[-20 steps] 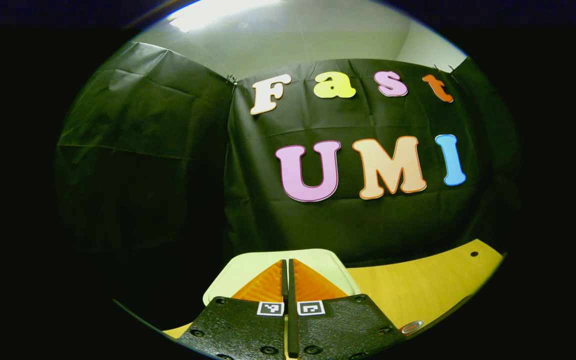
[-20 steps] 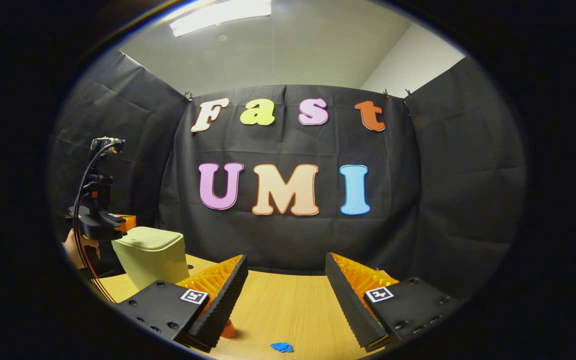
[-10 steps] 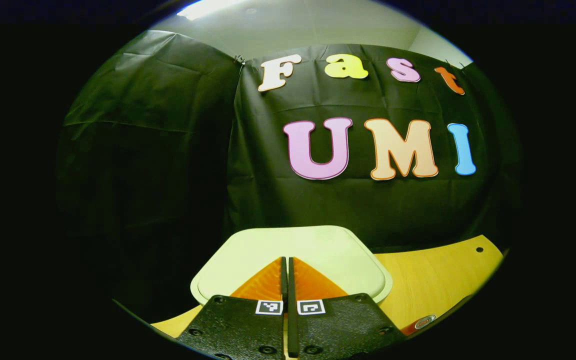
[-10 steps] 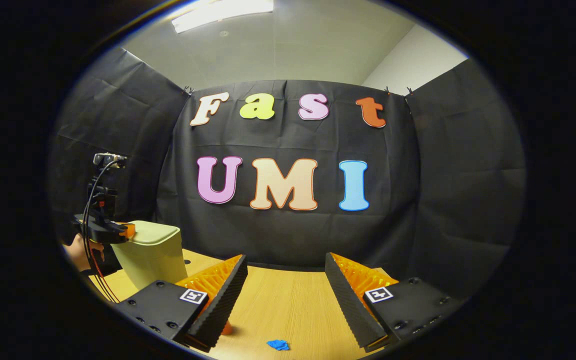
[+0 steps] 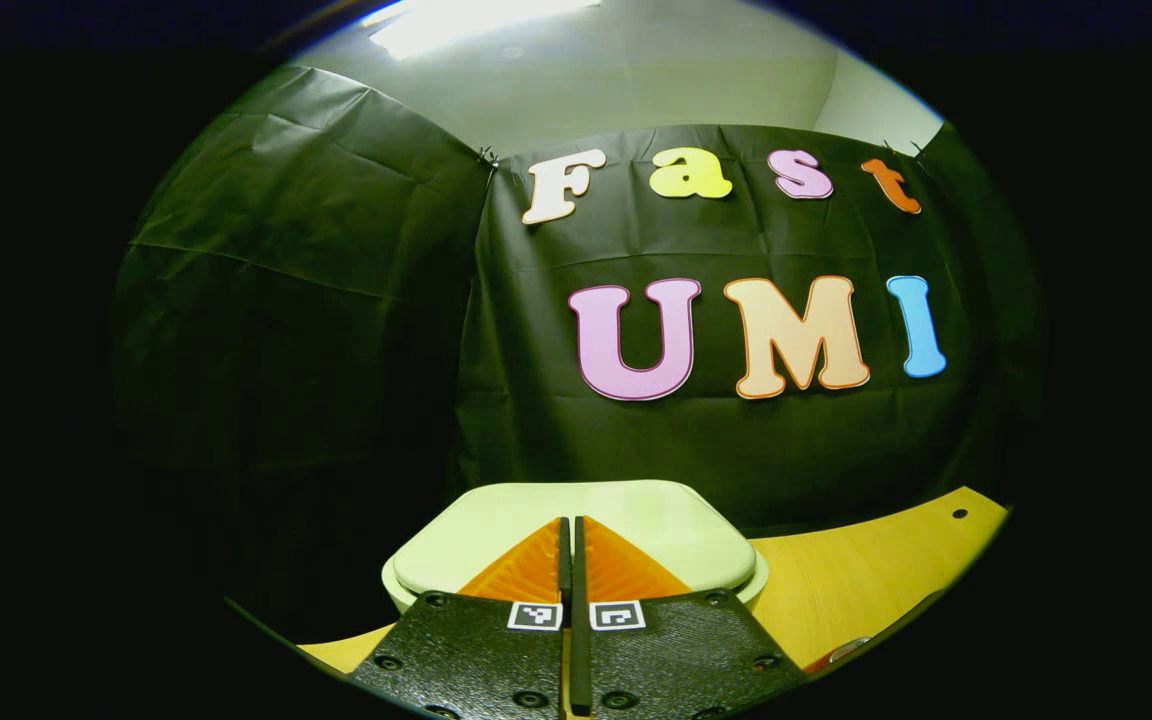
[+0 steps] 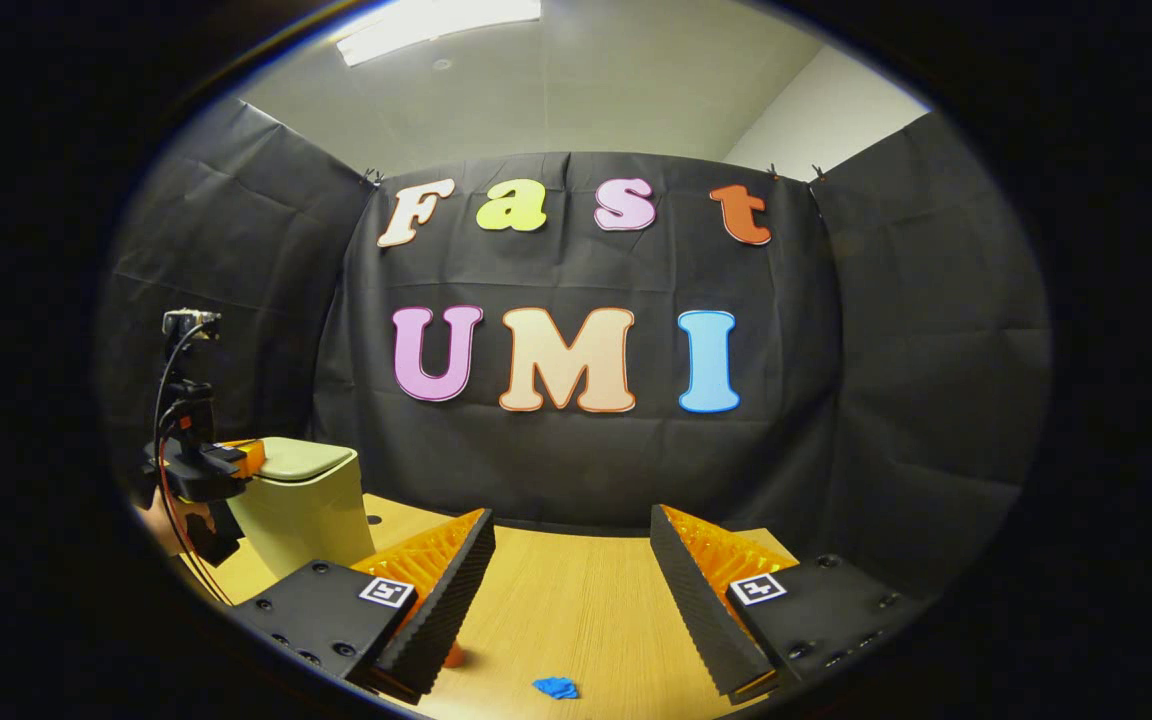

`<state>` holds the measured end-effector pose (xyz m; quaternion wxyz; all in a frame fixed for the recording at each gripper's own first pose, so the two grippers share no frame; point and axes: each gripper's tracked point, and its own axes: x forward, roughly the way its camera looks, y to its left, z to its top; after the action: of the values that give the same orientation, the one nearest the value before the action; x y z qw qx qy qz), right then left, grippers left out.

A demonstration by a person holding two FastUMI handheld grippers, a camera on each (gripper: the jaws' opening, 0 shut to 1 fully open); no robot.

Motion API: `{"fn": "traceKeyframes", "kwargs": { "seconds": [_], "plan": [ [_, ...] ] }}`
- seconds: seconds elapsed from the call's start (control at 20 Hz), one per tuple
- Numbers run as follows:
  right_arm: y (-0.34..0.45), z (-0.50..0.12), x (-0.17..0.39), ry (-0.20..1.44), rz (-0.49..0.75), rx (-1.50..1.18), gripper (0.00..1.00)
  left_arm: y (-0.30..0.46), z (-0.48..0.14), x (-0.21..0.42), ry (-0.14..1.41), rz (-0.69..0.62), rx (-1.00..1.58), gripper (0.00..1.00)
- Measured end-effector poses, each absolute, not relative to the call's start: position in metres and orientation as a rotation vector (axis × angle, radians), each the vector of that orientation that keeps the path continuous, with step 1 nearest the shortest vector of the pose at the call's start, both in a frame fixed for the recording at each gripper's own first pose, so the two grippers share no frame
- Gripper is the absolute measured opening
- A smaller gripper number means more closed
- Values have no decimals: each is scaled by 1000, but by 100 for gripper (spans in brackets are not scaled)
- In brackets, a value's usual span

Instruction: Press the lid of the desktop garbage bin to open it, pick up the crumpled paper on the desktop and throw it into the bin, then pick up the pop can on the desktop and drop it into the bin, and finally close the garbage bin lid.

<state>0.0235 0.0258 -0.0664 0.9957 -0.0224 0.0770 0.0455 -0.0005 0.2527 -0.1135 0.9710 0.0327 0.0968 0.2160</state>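
The pale green bin (image 6: 308, 505) stands at the table's left with its lid (image 5: 636, 518) lying flat. My left gripper (image 5: 570, 522) is shut with nothing between its fingers, and its tips lie over the near part of the lid. From the right gripper view, the left gripper (image 6: 241, 458) sits at the lid's left edge, held by a hand (image 6: 168, 522). My right gripper (image 6: 571, 520) hangs open over the table. The blue crumpled paper (image 6: 556, 687) lies on the wood below it. A red-rimmed pop can (image 5: 844, 651) peeks in at the lower right.
The wooden table (image 6: 576, 610) runs back to the black cloth wall (image 6: 576, 470). A small orange-red thing (image 6: 453, 656) shows behind my right gripper's left finger. Cables (image 6: 168, 400) rise from the left gripper.
The left gripper came down from above the bin onto its lid and tilted back a little. The right gripper barely moved and stayed open.
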Motion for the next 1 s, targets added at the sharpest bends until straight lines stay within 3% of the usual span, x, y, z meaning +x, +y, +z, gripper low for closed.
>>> {"fn": "traceKeyframes", "kwargs": {
  "seconds": [0.15,0.25,0.3,0.5,0.6,0.7,0.85,0.9,1.0],
  "plan": [
    [20,-68,30,157,97,-40,98,223,-76,10,128,346,62,2],
    [16,-69,33,160,101,-33,98,200,-52,12,82,287,36,10],
    [15,-70,34,162,106,-31,98,193,-41,12,55,269,25,25],
    [15,-79,42,185,142,-36,98,159,-16,3,15,204,27,64],
    [16,-94,46,219,164,-44,99,146,-8,-4,2,177,32,81],
    [15,-113,52,261,178,-59,98,141,-3,-13,-1,177,28,91],
    [17,-152,56,344,204,-89,99,136,1,-26,0,191,9,91],
    [18,-166,57,377,215,-97,99,135,1,-31,2,196,5,97],
    [19,-196,59,443,235,-111,100,133,0,-39,11,207,7,92]
  ]
}}
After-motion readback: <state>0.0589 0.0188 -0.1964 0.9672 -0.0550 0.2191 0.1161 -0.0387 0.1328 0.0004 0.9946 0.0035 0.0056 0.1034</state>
